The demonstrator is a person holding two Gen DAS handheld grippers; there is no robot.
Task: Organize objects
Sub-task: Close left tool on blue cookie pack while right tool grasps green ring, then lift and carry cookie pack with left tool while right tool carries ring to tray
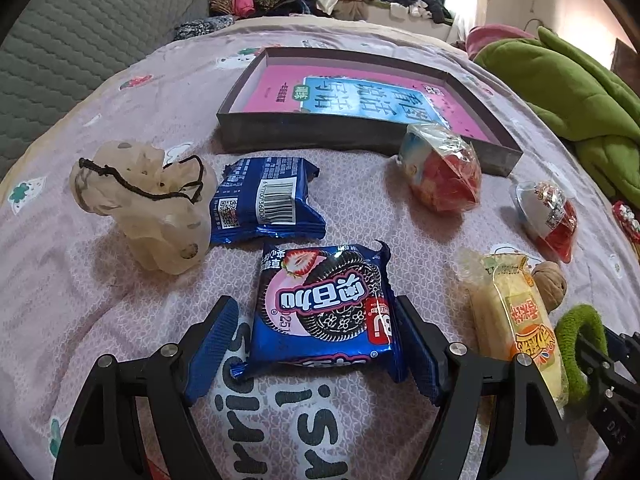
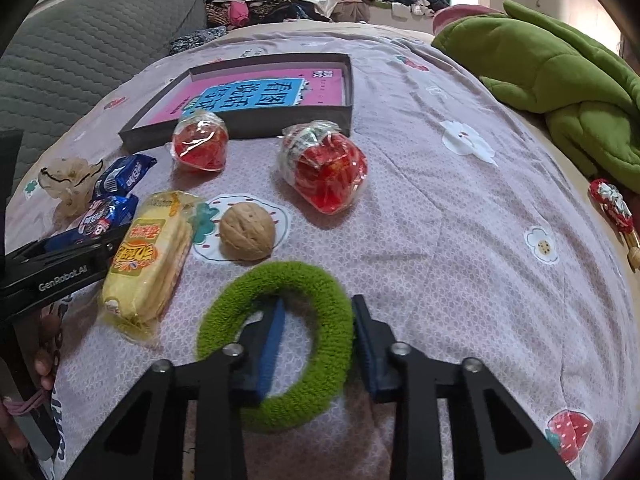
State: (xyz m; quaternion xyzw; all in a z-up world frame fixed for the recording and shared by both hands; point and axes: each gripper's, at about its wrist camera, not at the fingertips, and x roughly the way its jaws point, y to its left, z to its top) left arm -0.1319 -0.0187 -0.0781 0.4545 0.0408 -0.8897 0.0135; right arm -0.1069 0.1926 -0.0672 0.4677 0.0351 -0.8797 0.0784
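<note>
Near the shallow grey box (image 2: 248, 124) on the bedspread (image 2: 440, 208), well short of its front wall, the right gripper (image 2: 318, 344) pinches one side of the green fuzzy ring (image 2: 332, 320), while the left gripper (image 1: 320, 344) stands open around the strawberry cookie packet (image 1: 324, 304).

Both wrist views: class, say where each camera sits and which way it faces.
Left wrist: on the left tongs, angled down at the bed; fingers flank a cookie packet.
Right wrist: on the right tongs, angled down; fingers straddle a green ring's band.
Shared: the grey tray, walnut, yellow packet.
</note>
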